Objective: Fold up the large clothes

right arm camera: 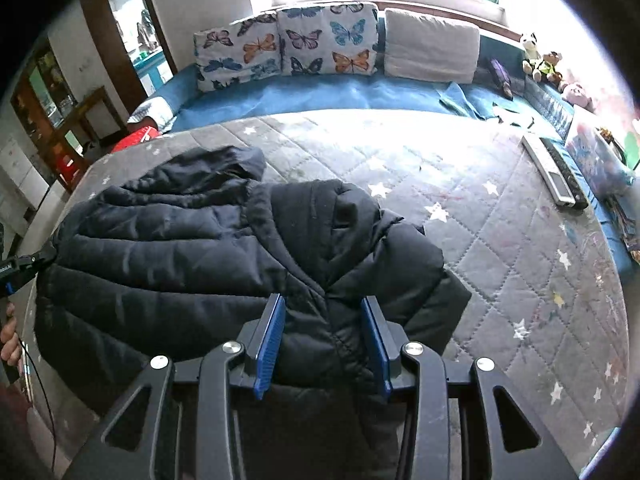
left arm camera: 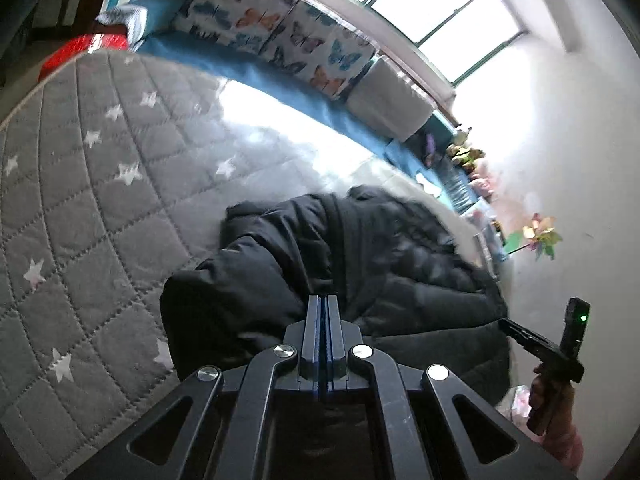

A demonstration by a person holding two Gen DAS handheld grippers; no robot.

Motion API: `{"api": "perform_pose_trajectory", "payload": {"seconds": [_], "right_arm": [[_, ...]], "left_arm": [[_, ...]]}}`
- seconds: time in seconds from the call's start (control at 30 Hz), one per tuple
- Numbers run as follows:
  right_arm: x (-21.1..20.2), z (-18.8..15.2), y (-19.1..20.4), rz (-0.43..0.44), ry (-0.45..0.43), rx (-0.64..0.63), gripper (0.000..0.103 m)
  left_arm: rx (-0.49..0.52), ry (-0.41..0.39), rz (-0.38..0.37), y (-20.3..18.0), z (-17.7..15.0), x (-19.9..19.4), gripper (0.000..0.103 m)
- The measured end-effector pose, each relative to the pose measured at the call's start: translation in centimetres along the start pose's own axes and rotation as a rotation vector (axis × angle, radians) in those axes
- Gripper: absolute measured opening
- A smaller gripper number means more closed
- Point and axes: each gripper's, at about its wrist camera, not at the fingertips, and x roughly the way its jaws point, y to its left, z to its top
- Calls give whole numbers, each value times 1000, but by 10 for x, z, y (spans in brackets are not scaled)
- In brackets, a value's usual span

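A black puffer jacket [right arm camera: 180, 248] lies bunched on a grey quilted mattress with white stars [right arm camera: 500, 240]. My right gripper [right arm camera: 322, 300] is clamped on a thick fold of it, and the padding bulges between the blue pads [right arm camera: 272, 332]. At the far left of that view, my left gripper [right arm camera: 46, 258] meets the jacket's other edge. In the left wrist view the left gripper [left arm camera: 323, 300] is shut, with its tips in the jacket [left arm camera: 360, 260]. The right gripper [left arm camera: 506, 325] touches the jacket's right edge, with a hand behind it.
Butterfly cushions [right arm camera: 288, 48] and a plain pillow [right arm camera: 432, 44] line a blue bench under the window. Two remote controls [right arm camera: 556, 176] lie at the mattress's right edge, with plush toys [right arm camera: 540, 60] beyond them. A red box [right arm camera: 136, 138] sits at the far left corner.
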Motion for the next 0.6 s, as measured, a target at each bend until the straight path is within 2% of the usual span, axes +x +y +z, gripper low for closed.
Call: {"api": "perform_pose_trajectory", "payload": {"seconds": [0.2, 0.4, 0.6], "right_arm": [[16, -6, -6, 17, 45, 22, 44], [-8, -11, -9, 30, -11, 28, 44], [-34, -25, -11, 14, -46, 19, 57]], "left_arm": [[-15, 23, 9, 10, -1, 16, 4], [-29, -10, -11, 8, -7, -8, 4], [71, -90, 128, -19, -22, -41, 5]]}}
